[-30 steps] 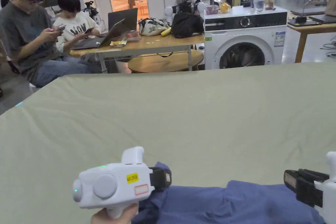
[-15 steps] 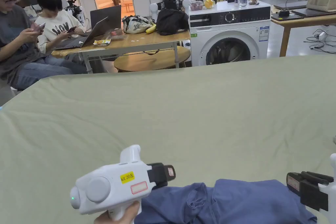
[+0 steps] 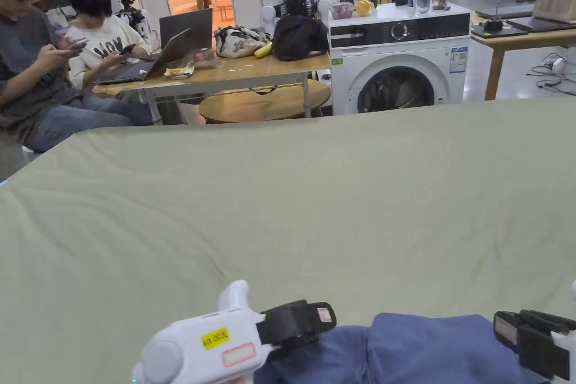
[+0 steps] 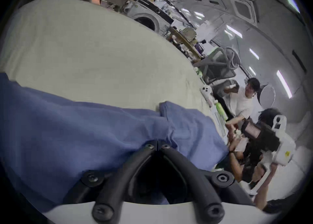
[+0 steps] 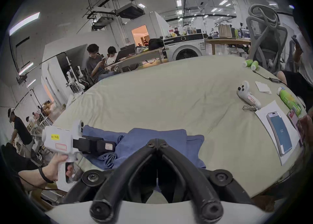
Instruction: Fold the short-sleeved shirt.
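A blue short-sleeved shirt (image 3: 427, 346) lies bunched at the near edge of the green-covered table (image 3: 337, 205). My left gripper (image 3: 329, 317) is at the shirt's left end, pointing right. In the left gripper view its jaws (image 4: 157, 145) are shut, with folds of the shirt (image 4: 84, 134) running into the tips. My right gripper (image 3: 498, 329) is at the shirt's right end, pointing left. In the right gripper view its jaws (image 5: 157, 143) are shut over a raised panel of the shirt (image 5: 169, 136). The left gripper (image 5: 114, 146) also appears there, held in a hand.
On the table's right side lie a white controller (image 5: 245, 94), a phone (image 5: 279, 133) on paper and a green bottle (image 5: 289, 100), with a person's hand nearby. A washing machine (image 3: 399, 64) and seated people at a wooden table are beyond the far edge. The green cloth ahead is bare.
My left gripper has moved right, toward the right gripper, and the shirt's left end has gone with it. The right gripper has hardly moved. The head camera has shifted.
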Demonstrator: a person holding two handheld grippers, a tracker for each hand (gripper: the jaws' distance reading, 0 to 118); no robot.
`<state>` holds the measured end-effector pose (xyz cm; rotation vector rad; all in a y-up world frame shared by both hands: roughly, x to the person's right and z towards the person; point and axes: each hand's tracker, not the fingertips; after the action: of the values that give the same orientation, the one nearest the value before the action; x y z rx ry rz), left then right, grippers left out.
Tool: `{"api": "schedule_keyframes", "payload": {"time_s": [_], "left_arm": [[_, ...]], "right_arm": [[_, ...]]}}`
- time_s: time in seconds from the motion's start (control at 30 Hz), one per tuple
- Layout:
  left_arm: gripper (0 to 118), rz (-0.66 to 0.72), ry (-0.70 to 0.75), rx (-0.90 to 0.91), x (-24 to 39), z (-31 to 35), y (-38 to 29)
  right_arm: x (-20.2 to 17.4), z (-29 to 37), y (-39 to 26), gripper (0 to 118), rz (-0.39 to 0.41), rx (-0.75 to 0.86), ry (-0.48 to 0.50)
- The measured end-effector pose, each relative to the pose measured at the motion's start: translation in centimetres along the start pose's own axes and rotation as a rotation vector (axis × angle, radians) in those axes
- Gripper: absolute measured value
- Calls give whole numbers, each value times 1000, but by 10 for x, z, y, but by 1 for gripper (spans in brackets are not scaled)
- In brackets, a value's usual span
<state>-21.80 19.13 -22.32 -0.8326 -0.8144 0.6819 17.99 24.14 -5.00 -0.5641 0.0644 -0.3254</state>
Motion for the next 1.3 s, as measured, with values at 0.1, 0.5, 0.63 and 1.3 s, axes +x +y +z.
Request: {"api": "schedule_keyframes", "payload": {"time_s": [0.1, 0.5, 0.63, 1.3], "left_arm": [[33, 93, 15, 70, -28, 48, 19], [61, 428, 67, 137, -102, 50, -8], [34, 403, 89, 106, -103, 54, -5], [9, 275, 185, 35, -87, 50, 1]], "right_arm": [[-3, -5, 0, 0, 11, -10, 10], [-13, -10, -4, 0, 30, -34, 46], [-7, -8, -4, 0, 6, -28, 38], [-8, -1, -5, 0, -12, -24, 61]]}}
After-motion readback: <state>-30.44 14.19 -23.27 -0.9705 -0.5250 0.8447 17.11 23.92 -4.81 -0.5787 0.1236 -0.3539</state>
